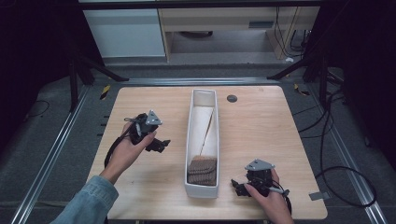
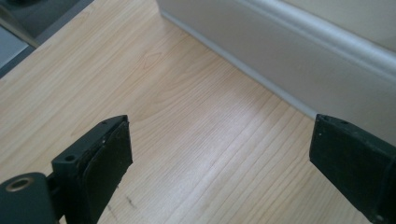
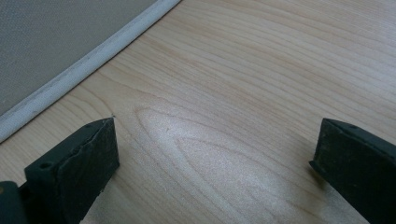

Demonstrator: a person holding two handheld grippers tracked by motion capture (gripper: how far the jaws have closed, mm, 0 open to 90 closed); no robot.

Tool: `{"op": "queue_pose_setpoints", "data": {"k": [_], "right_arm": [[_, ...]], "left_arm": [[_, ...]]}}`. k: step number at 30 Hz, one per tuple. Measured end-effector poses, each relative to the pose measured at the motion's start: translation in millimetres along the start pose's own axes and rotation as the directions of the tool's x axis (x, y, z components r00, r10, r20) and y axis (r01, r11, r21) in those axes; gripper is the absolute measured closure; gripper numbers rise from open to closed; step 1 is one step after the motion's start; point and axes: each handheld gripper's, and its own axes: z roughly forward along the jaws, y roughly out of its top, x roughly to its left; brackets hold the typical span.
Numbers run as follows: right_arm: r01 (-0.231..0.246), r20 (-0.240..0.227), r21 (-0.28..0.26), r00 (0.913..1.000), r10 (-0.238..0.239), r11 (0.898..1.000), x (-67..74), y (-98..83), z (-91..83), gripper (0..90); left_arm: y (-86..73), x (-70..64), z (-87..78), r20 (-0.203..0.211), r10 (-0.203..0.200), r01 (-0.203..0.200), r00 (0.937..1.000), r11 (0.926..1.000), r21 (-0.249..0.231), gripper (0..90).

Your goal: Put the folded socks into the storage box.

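The long white bin (image 1: 201, 140) stands at the table (image 1: 261, 140) centre, its long axis running from the near edge to the far edge, with a stack of brown ridged pieces (image 1: 202, 170) lying at its near end. Both claws are released and empty: the left claw (image 1: 159, 144) sits just left of the bin, the right claw (image 1: 239, 186) near the near right corner. The bin appears rigid, light and smooth-walled; grip its thin rim.
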Motion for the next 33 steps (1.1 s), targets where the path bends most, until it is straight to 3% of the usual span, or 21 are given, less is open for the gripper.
{"op": "queue_pose_setpoints", "data": {"k": [9, 16, 17, 24, 27, 33], "right_arm": [[0.001, 0.000, 0.000, 1.0000, -0.001, 1.000, 0.0, 0.0, -0.1, 0.4], [0.000, 0.000, 0.000, 1.0000, 0.000, 1.000, 0.0, 0.0, 0.0, 0.4], [0.001, 0.000, 0.001, 1.0000, -0.001, 1.000, 0.0, 0.0, -0.1, 0.4], [0.000, 0.000, 0.000, 1.0000, 0.000, 1.000, 0.0, 0.0, 0.0, 0.4], [0.000, 0.000, 0.001, 1.0000, 0.000, 1.000, 0.0, 0.0, 0.0, 0.4], [0.001, 0.000, 0.001, 1.0000, -0.001, 1.000, 0.0, 0.0, 0.0, 0.4]], "left_arm": [[-35.9, 14.8, 10.6, -0.020, -0.064, 0.065, 0.9977, 0.9972, 0.038, 5.4], [-68.0, 24.1, 22.5, -0.033, -0.119, 0.121, 0.9923, 0.9892, 0.082, 5.3], [-76.9, 26.5, 25.9, -0.034, -0.141, 0.144, 0.9894, 0.9857, 0.087, 5.2], [-103.2, 36.3, 33.2, -0.056, -0.197, 0.203, 0.9787, 0.9720, 0.118, 4.8], [-115.1, 42.4, 34.6, -0.071, -0.242, 0.248, 0.9678, 0.9634, 0.102, 4.8], [-127.2, 50.4, 38.1, -0.088, -0.288, 0.296, 0.9534, 0.9515, 0.085, 3.7]]}}
